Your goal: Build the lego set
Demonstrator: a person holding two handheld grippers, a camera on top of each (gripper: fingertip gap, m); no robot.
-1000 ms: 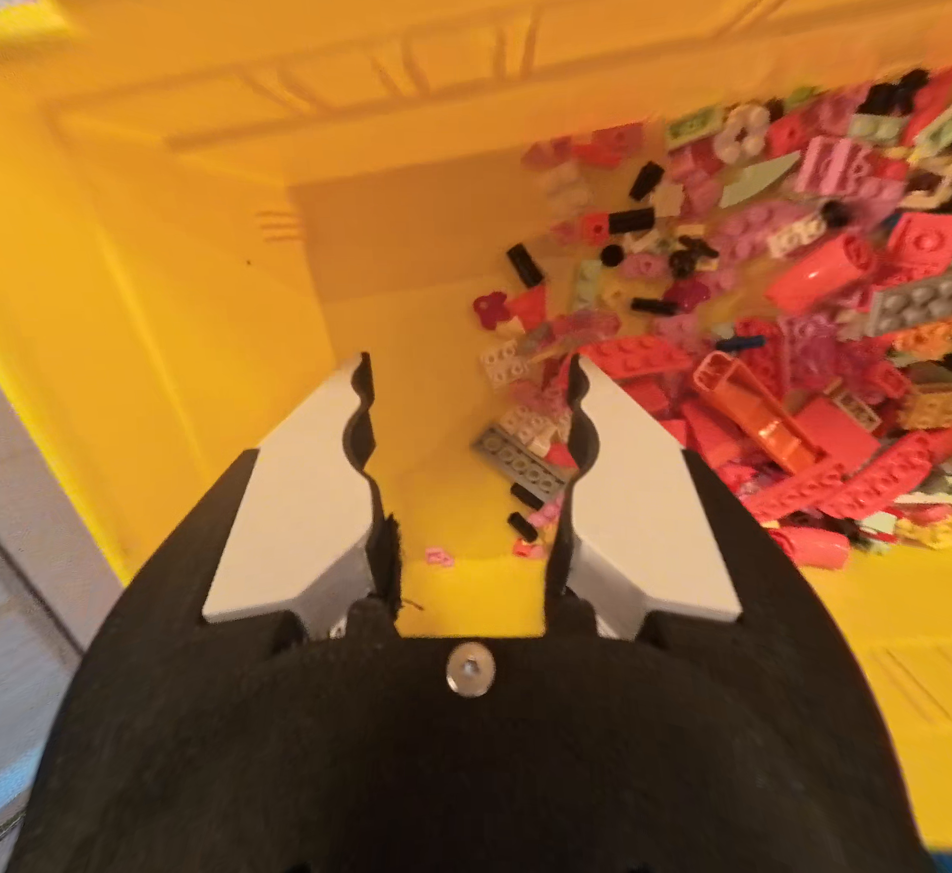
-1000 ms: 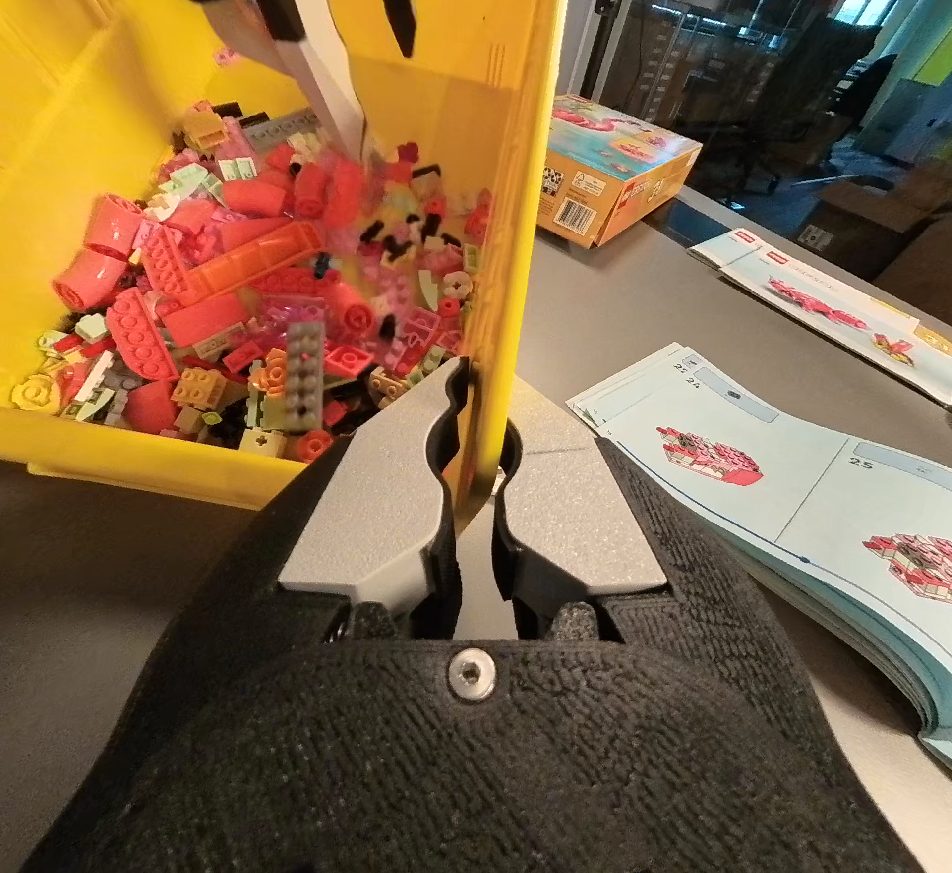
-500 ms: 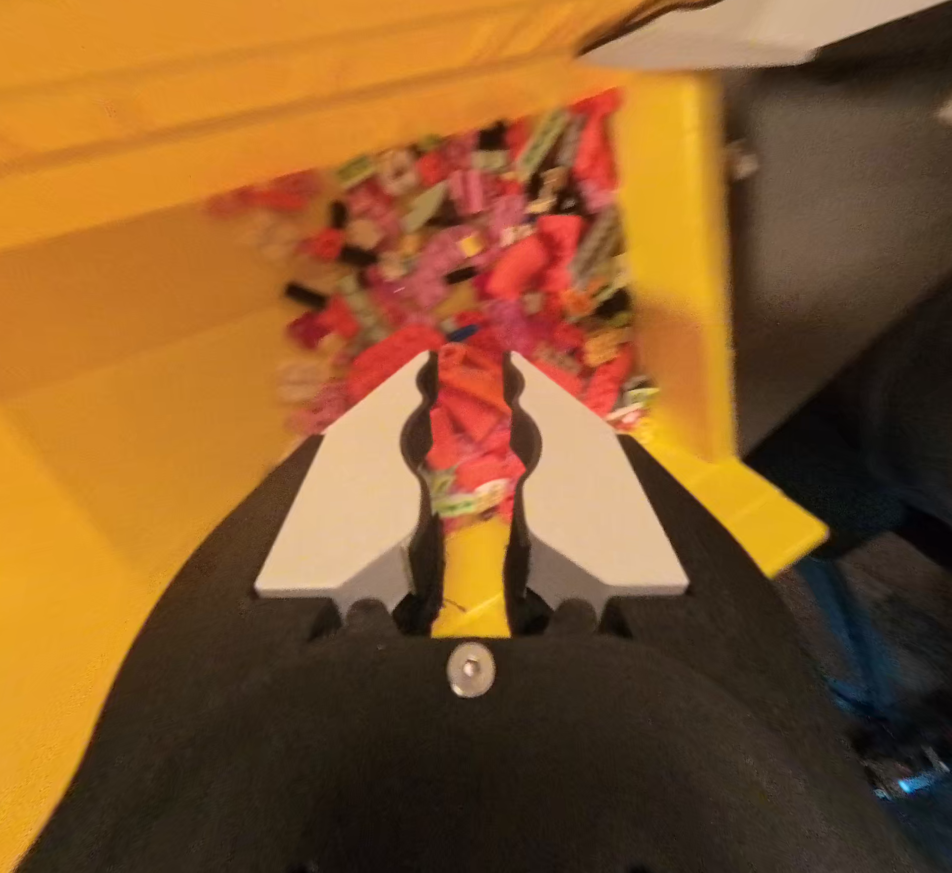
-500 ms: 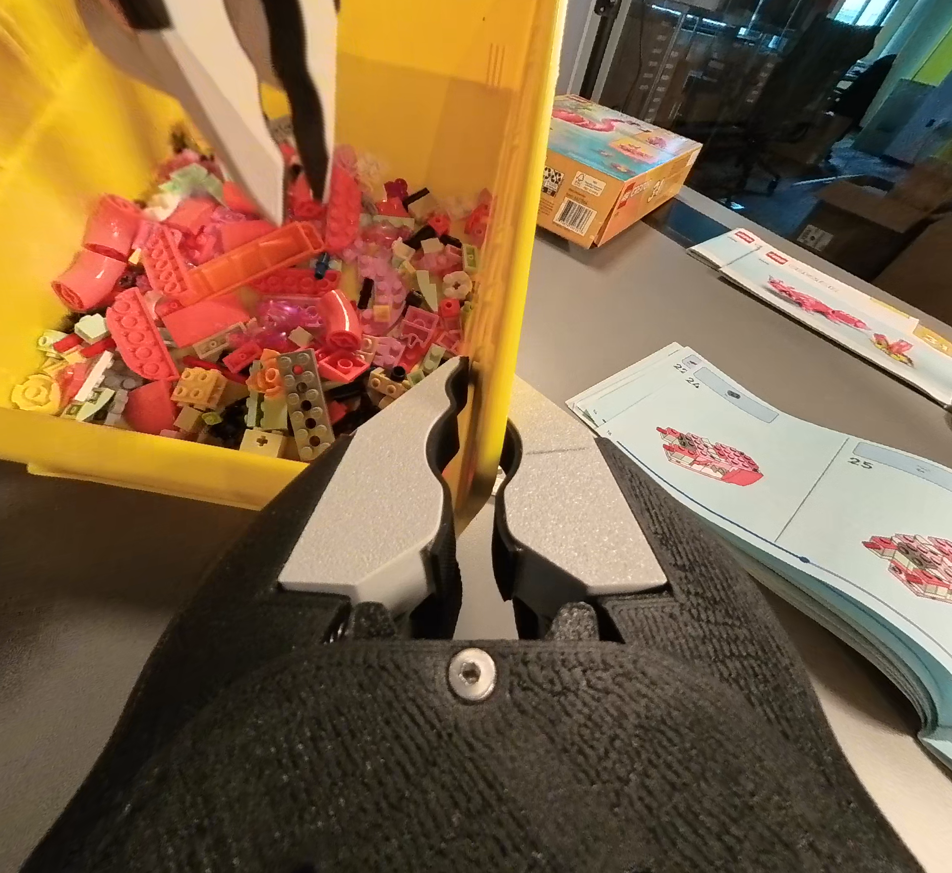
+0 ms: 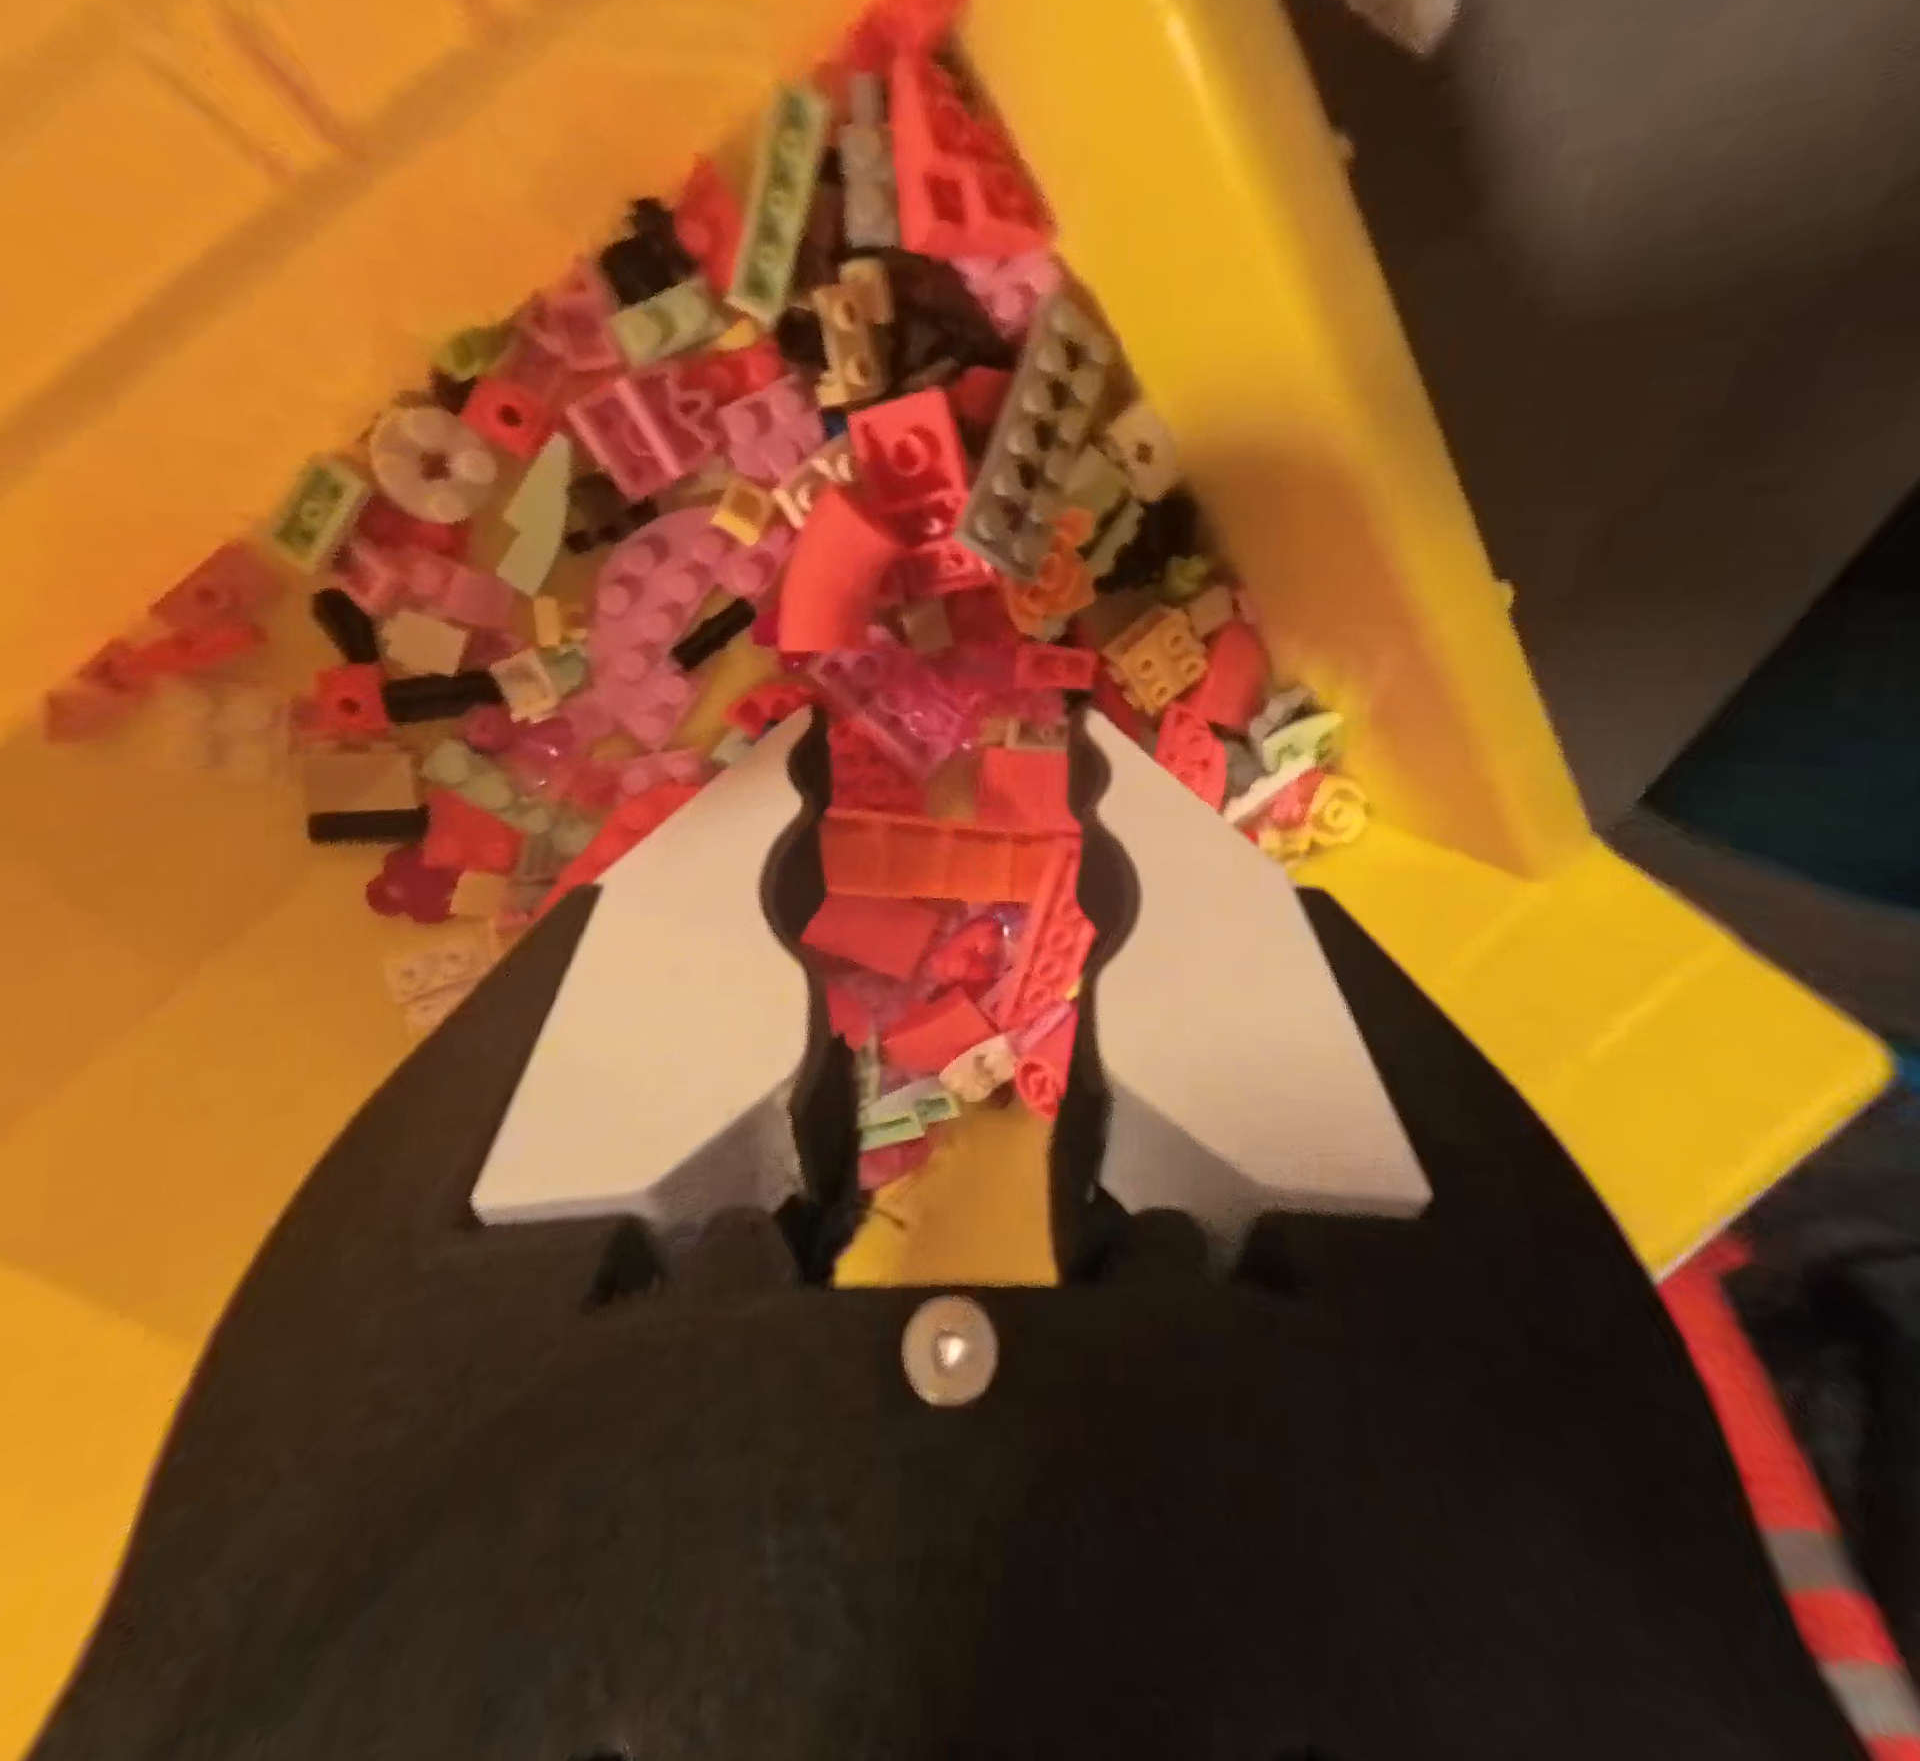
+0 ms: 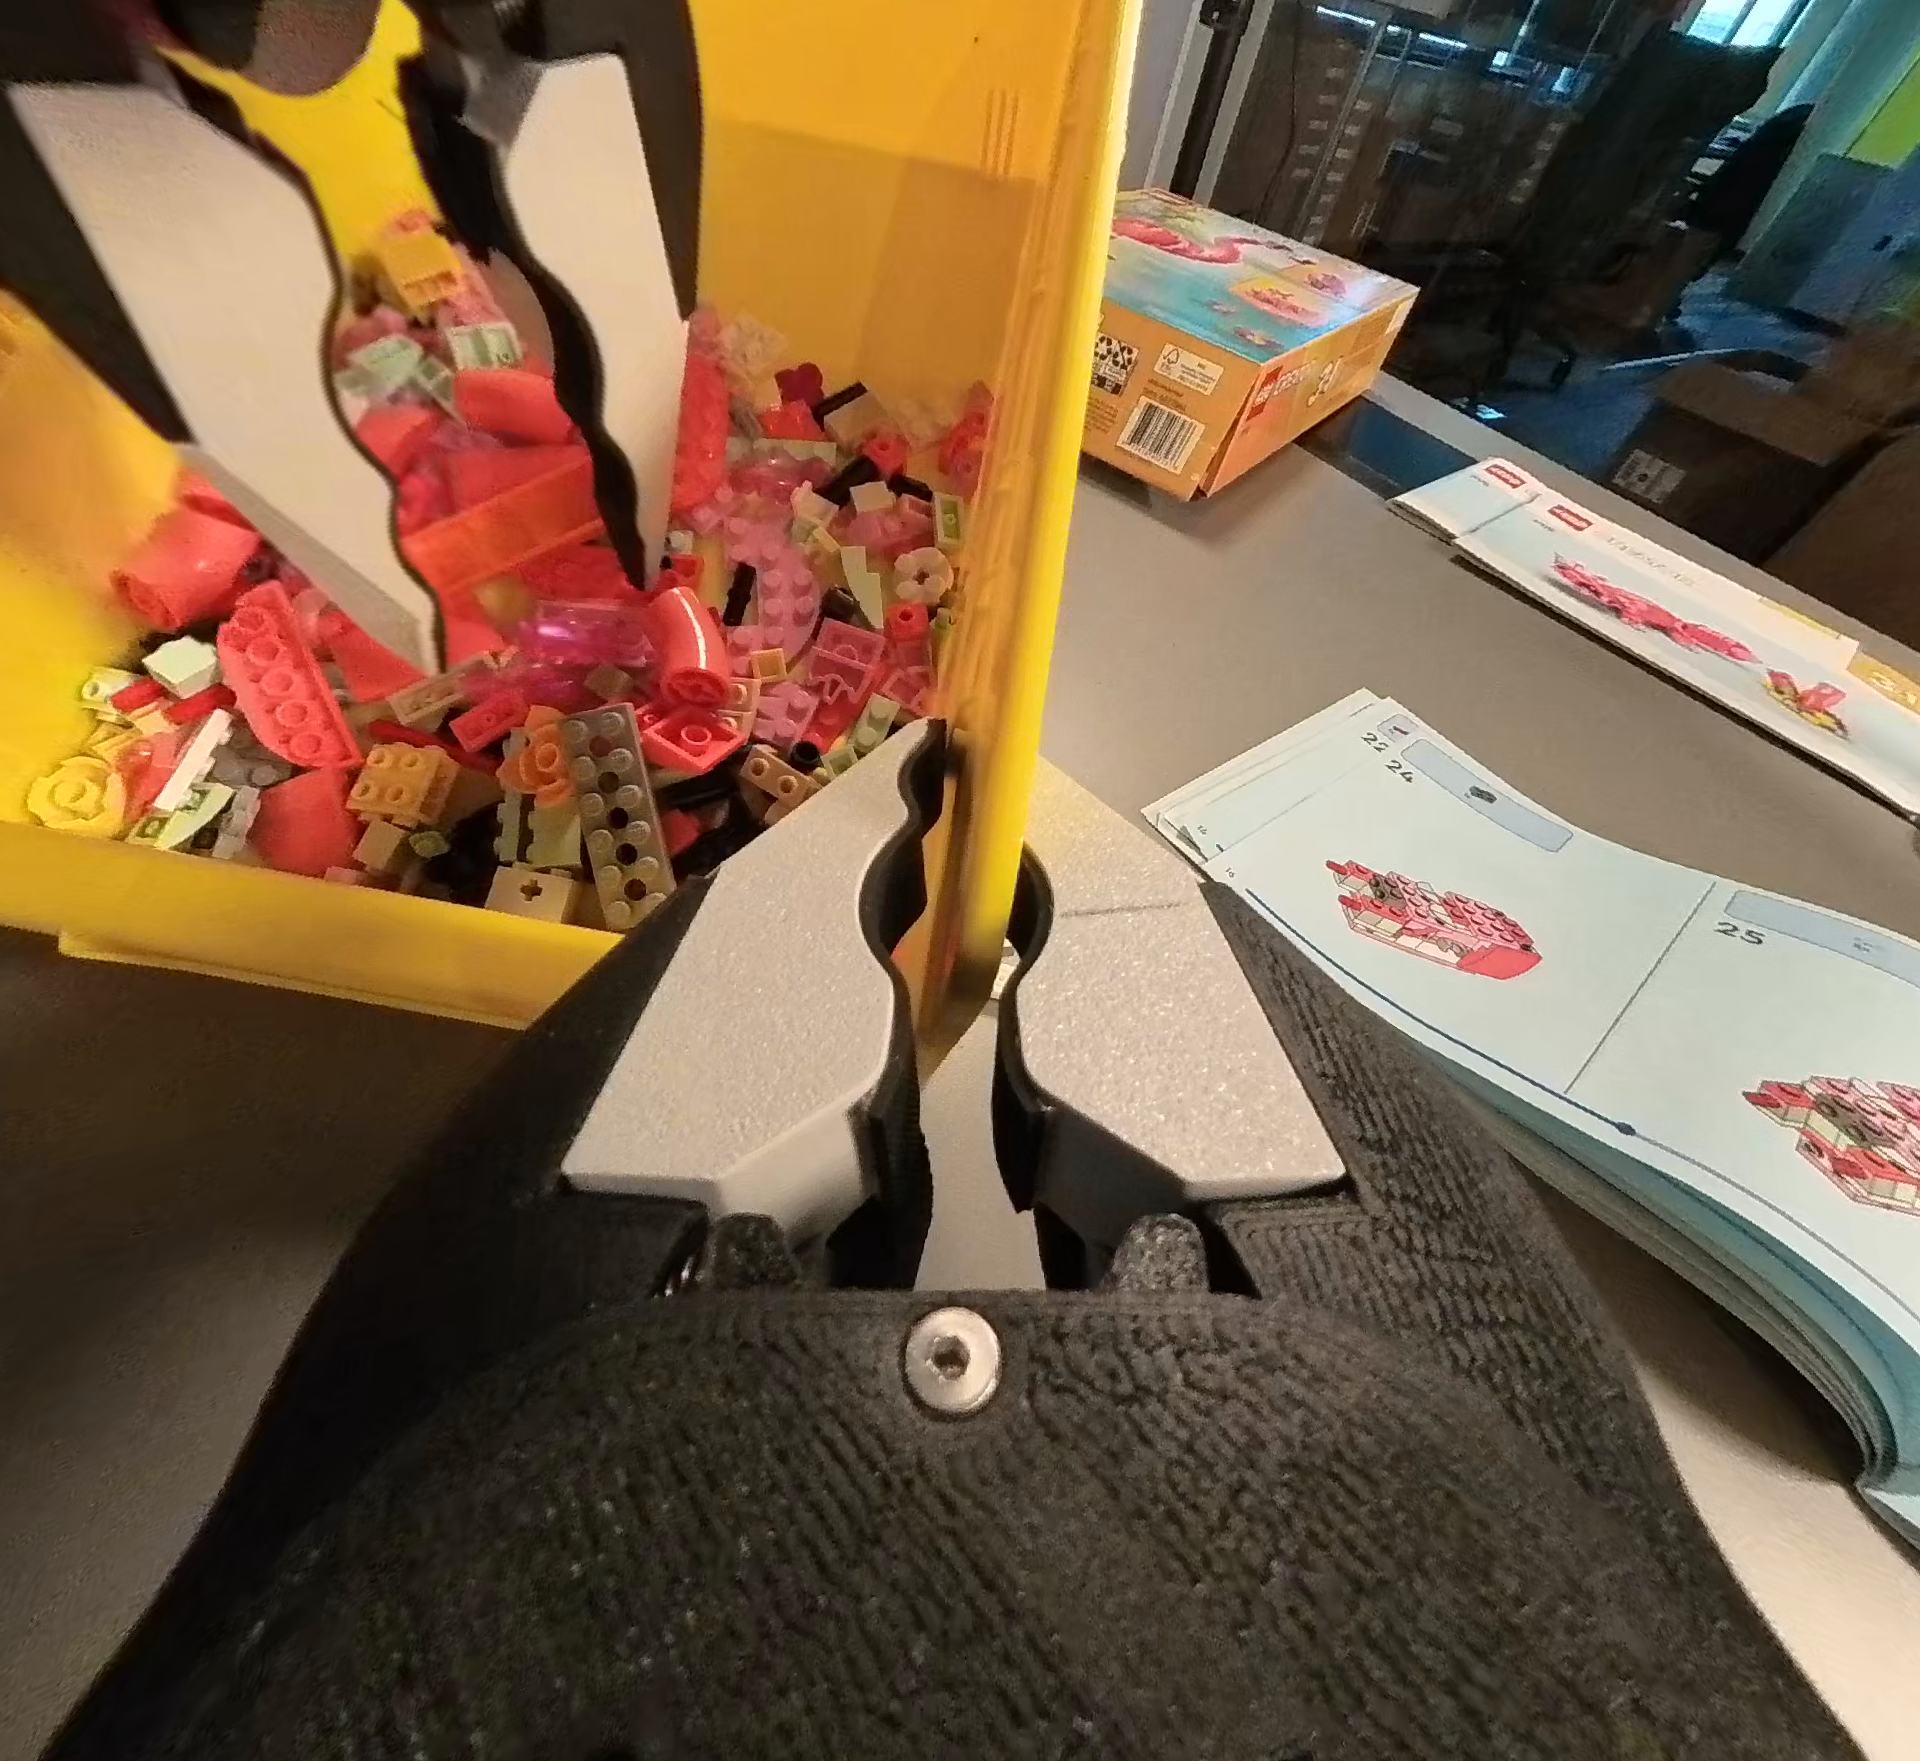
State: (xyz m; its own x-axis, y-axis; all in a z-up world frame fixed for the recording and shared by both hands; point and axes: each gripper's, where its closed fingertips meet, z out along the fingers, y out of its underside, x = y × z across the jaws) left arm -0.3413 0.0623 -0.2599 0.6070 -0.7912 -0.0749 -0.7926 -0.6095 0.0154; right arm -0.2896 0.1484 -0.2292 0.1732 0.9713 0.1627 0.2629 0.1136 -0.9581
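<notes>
A yellow plastic bin (image 6: 935, 153) holds a pile of small bricks (image 6: 790, 631), mostly red, pink and pale green. My right gripper (image 6: 971, 776) is shut on the bin's side wall near its front corner. My left gripper (image 5: 945, 729) is inside the bin (image 5: 1247, 257), open, tips down just above the pile (image 5: 644, 506). A long see-through orange piece (image 5: 935, 854) lies in the pile between its fingers; I cannot tell whether they touch it. The right wrist view shows the left gripper (image 6: 535, 615) over that piece (image 6: 488, 516). A grey plate with holes (image 6: 618, 807) lies nearby.
On the grey table (image 6: 1195, 620) right of the bin lie an open instruction booklet (image 6: 1558, 963), a second booklet (image 6: 1662, 599) and a cardboard brick-set box (image 6: 1236, 329). Glass panels stand behind the table. The gap from one gripper's tips to the other's is roughly 11 centimetres.
My left gripper swung from the bin's bare side to over the brick pile and came lower. Its jaws narrowed, then widened again, holding nothing. My right gripper kept its grip on the wall.
</notes>
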